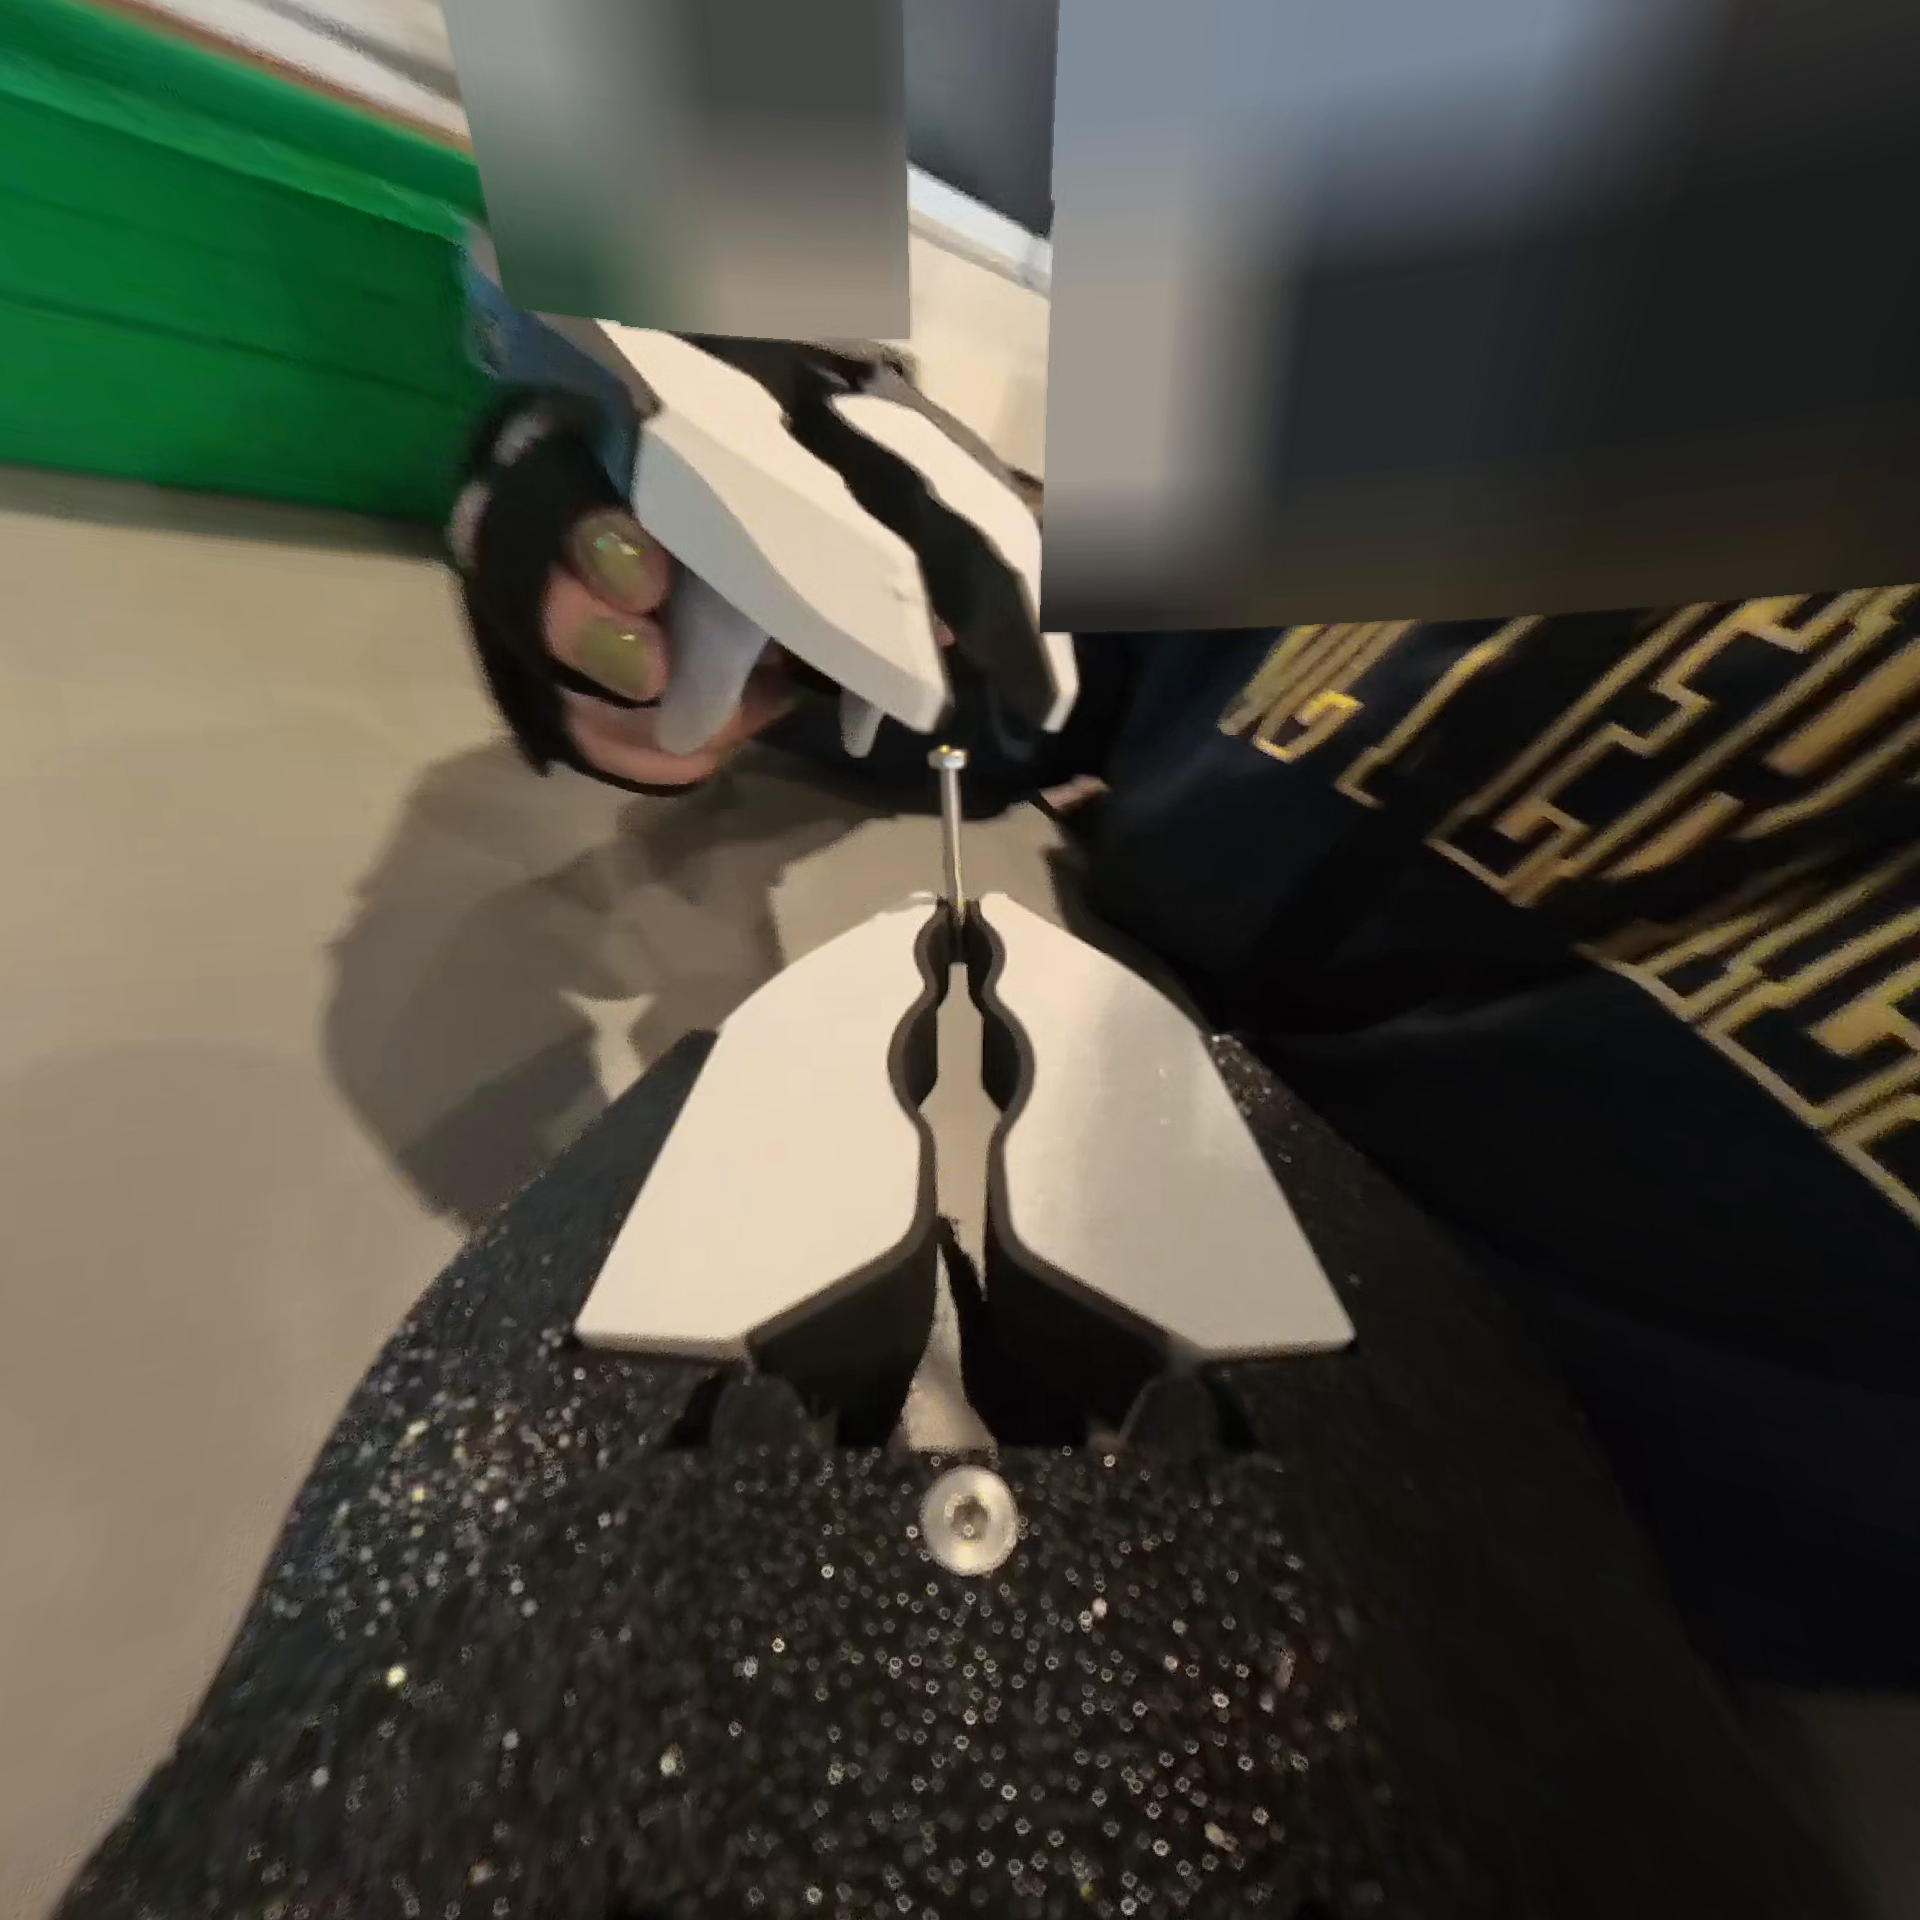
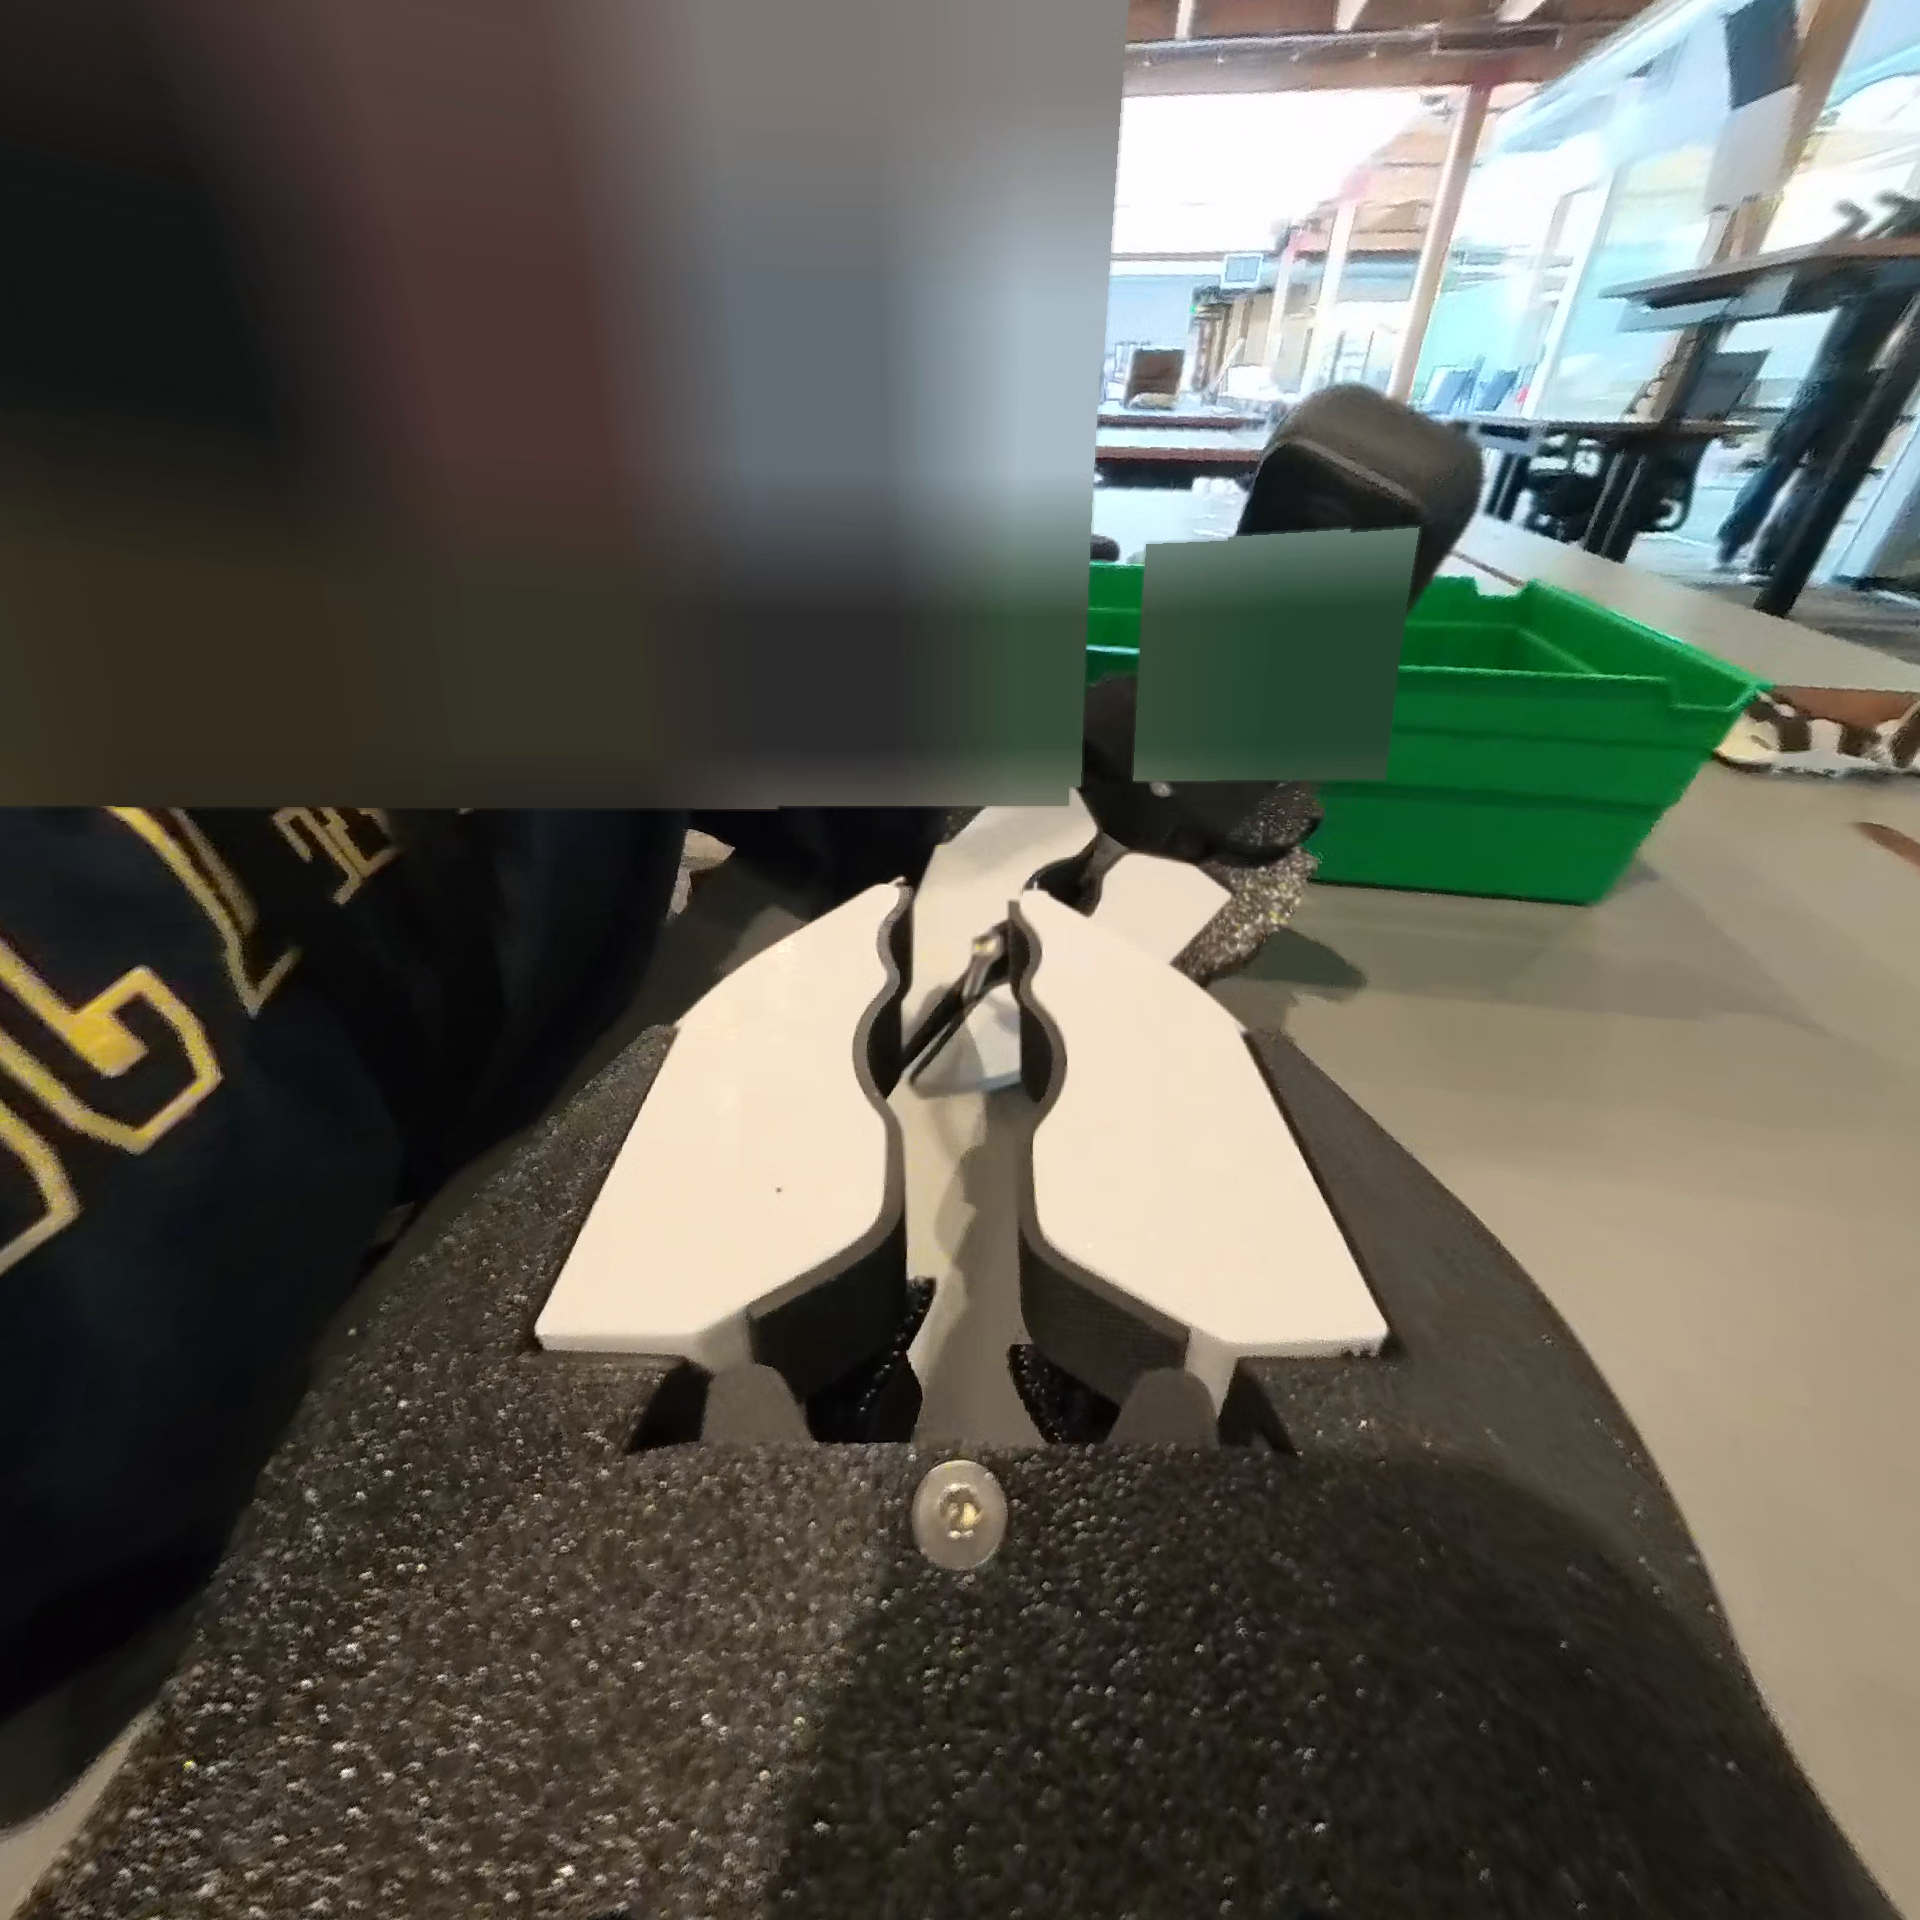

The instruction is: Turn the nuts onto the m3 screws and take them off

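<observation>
My left gripper [image 1: 958, 909] is shut on the lower end of a thin metal screw [image 1: 951, 831], which sticks out ahead of its tips. The screw ends in a small wider piece [image 1: 949, 758]; I cannot tell whether that is its head or a nut. My right gripper [image 1: 987, 717] hangs just above that end with its jaws apart. In the right wrist view my right gripper [image 2: 961, 914] is open and the screw [image 2: 951, 1013] slants up between its fingers. The screw's end lies close to the right-hand finger [image 2: 1039, 966], and the other finger stands clear. The left gripper's white fingers [image 2: 940, 894] show behind.
A grey table [image 1: 208, 831] carries a green bin [image 1: 208, 312], also in the right wrist view [image 2: 1538, 748]. A gloved hand [image 1: 540, 623] holds the right gripper. A person's dark garment with gold pattern [image 1: 1558, 935] is close on one side. Desks stand far behind [image 2: 1714, 312].
</observation>
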### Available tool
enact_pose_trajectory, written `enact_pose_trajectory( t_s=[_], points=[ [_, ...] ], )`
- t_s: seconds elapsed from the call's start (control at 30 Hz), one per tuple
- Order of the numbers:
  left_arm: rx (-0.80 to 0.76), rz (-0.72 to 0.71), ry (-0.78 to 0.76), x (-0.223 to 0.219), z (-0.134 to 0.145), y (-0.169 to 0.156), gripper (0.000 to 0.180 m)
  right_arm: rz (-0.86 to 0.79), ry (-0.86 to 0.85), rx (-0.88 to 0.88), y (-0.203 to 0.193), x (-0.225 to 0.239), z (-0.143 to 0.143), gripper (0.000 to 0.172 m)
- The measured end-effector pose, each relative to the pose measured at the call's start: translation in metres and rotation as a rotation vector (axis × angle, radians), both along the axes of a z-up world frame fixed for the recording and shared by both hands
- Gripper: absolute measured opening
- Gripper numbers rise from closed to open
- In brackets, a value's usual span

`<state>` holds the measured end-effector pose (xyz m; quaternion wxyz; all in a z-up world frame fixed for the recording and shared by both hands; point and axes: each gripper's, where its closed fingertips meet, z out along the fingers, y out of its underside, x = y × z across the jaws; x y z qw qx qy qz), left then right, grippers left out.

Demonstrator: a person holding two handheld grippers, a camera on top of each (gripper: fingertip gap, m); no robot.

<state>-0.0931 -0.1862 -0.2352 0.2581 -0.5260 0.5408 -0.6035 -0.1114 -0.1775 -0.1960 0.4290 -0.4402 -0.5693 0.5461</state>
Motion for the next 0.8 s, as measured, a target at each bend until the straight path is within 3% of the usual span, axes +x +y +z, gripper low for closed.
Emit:
enact_pose_trajectory(
  t_s=[0.27,0.47,0.63,0.73,0.8],
  points=[
    [-0.006,-0.011,-0.006,-0.002,0.002,-0.001,0.002,-0.008,-0.002,-0.037,-0.002,-0.01,-0.005,0.005],
    [0.041,0.175,-0.08,-0.004,0.011,0.025,0.002,-0.191,0.049,-0.062,0.024,-0.013,0.003,0.005],
    [0.193,0.352,-0.041,-0.001,0.007,0.042,0.002,-0.33,0.036,-0.085,0.039,-0.018,0.002,0.006],
    [0.182,0.33,-0.064,-0.002,0.011,0.038,0.002,-0.334,0.051,-0.022,0.037,-0.015,0.004,0.032],
    [0.123,0.288,-0.095,-0.003,0.013,0.034,0.002,-0.292,0.055,-0.049,0.036,-0.011,0.005,0.031]
  ],
)
